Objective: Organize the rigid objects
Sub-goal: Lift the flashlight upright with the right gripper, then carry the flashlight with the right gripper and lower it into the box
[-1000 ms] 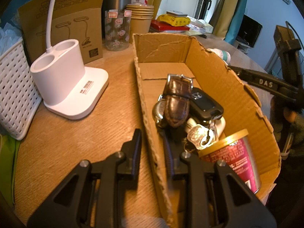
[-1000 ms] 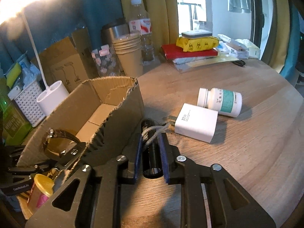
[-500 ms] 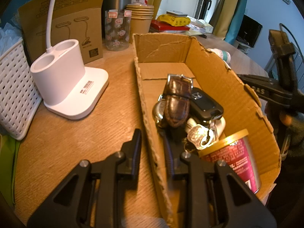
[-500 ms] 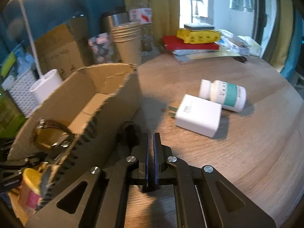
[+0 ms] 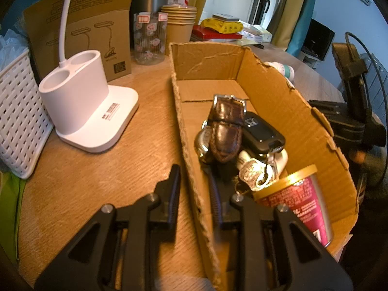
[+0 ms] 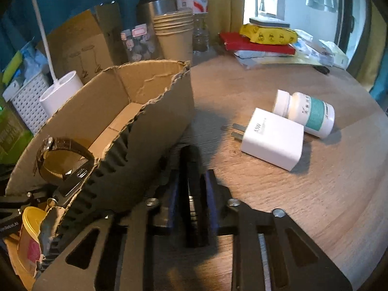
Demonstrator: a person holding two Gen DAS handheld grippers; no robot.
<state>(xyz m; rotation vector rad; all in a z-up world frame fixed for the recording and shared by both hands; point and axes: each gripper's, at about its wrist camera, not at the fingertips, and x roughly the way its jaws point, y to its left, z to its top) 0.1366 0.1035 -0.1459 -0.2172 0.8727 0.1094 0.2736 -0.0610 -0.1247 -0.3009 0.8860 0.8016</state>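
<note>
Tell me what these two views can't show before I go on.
- Dark object in the right tongs, right wrist view: blurred and shadowed, so its identity is unclear.
- Pill bottle, left wrist view: mostly hidden behind the cardboard box wall.
- Red can, left wrist view: its label print is too small and blurred to read.
- Keys, left wrist view: glare hides their number.

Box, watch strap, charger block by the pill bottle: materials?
Box: corrugated cardboard, matte brown; ragged torn edges expose fluting.
Watch strap: looks like glossy brown leather with embossed grain, possibly faux.
Charger block: smooth white plastic, slight sheen, metal prongs.
</note>
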